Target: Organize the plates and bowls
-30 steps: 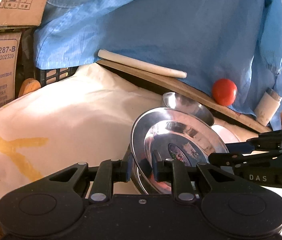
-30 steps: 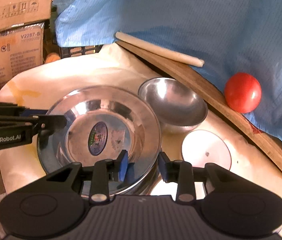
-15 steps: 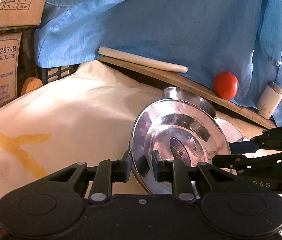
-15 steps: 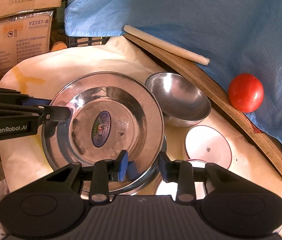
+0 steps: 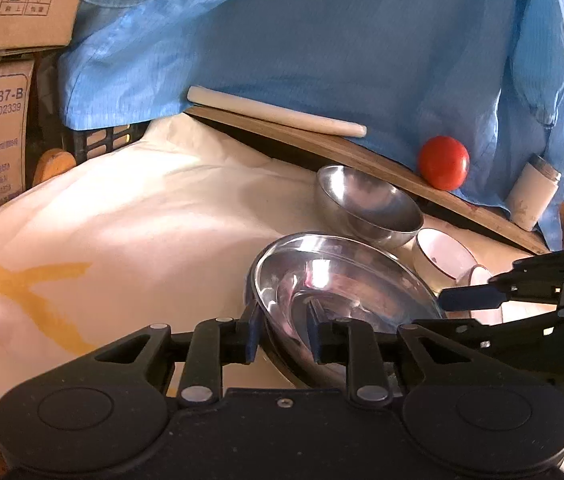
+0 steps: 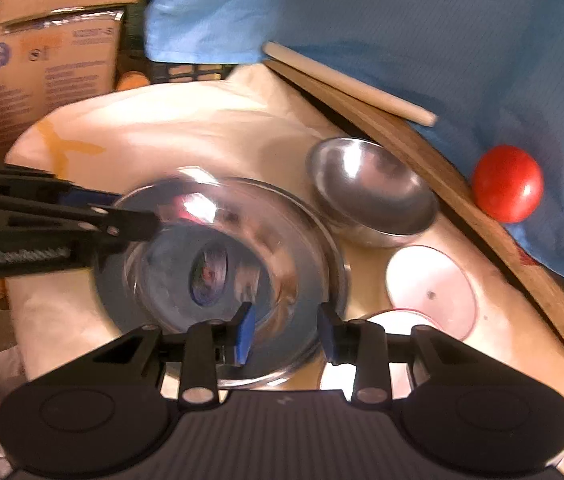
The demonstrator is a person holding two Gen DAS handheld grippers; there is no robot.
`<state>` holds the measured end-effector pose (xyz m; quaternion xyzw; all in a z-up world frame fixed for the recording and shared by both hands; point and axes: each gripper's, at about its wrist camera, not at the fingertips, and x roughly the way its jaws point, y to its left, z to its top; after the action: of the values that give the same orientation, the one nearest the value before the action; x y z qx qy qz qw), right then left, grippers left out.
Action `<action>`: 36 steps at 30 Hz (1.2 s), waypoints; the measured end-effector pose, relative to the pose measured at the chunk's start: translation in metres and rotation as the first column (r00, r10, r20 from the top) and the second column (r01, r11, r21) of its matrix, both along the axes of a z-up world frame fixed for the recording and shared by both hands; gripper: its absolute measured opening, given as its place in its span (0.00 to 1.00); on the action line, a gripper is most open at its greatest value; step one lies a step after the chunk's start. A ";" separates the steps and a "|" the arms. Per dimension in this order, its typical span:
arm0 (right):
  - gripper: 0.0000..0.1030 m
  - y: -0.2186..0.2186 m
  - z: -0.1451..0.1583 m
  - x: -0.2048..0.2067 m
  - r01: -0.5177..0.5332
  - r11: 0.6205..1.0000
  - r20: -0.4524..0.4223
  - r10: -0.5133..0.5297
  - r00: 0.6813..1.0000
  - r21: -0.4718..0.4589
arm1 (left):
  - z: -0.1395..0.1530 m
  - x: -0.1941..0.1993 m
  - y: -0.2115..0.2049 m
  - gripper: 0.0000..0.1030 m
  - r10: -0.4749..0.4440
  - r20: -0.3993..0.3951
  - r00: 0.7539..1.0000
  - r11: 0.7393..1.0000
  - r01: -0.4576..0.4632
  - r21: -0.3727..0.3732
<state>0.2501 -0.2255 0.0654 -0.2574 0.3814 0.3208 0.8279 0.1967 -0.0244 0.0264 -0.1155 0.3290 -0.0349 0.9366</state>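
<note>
Since the earlier frames, the steel plate [image 5: 346, 280] has been lowered from a steep tilt to nearly flat, and it now appears to be settled on a second plate beneath it, whose rim is glimpsed in the right wrist view.

The left gripper [image 5: 282, 336] is seen straddling the plate's near rim, one finger outside and one inside the dish. Its jaws are opening; a gap is visible at the outer pad, so the rim is judged to be released rather than clenched. The right gripper [image 6: 286, 336] is held over the opposite edge of the plate [image 6: 221, 268] with its jaws parted and nothing pinched between them; the plate lies below the fingers and is blurred there.

Just beyond the plate, ahead of the left gripper, a steel bowl [image 5: 366, 208] is seen, and two small white bowls [image 5: 442, 258] are set close to the plate's far right edge, beside the right gripper's fingers. A tomato [image 5: 444, 162] is rested on a wooden board behind them.

Several things could be spoiled from here. If the left gripper is withdrawn before the inner finger is clear of the rim, the plate could be dragged or tipped off the one beneath. Polished steel on steel is likely to slide, so a nudge could shift the stack. The white bowls could be knocked if the right gripper is swung outward.
</note>
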 end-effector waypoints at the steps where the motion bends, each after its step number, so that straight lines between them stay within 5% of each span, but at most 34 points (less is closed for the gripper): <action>1: 0.37 0.002 0.001 -0.002 -0.009 1.000 0.007 0.009 1.000 -0.003 | 0.000 0.000 -0.001 0.26 -0.006 -0.002 1.000 1.000 0.006 0.002; 10: 0.37 0.009 0.002 -0.011 -0.041 0.999 0.025 0.042 0.999 -0.010 | -0.002 0.000 -0.001 0.27 0.009 -0.001 1.000 1.000 -0.009 0.020; 18: 0.45 0.002 0.002 -0.010 -0.029 1.000 0.029 0.029 0.999 0.011 | -0.012 0.006 -0.001 0.39 -0.004 -0.041 0.999 1.000 0.005 0.018; 26: 0.62 -0.008 0.008 -0.008 -0.012 0.998 0.045 0.009 0.999 0.058 | -0.007 0.005 0.003 0.71 0.011 -0.013 1.000 1.000 -0.012 -0.013; 30: 0.77 -0.019 0.015 -0.009 0.004 0.995 0.069 -0.011 0.998 0.100 | -0.005 0.005 0.008 0.81 0.036 -0.005 0.999 0.998 -0.036 -0.050; 36: 0.84 -0.040 0.022 -0.006 0.040 0.986 0.085 -0.055 0.995 0.164 | -0.001 0.007 0.009 0.90 0.052 0.011 0.999 0.997 -0.051 -0.057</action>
<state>0.2446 -0.2653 0.0872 -0.1941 0.3226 0.3190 0.8698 0.2040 -0.0150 0.0256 -0.1502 0.3190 -0.0210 0.9355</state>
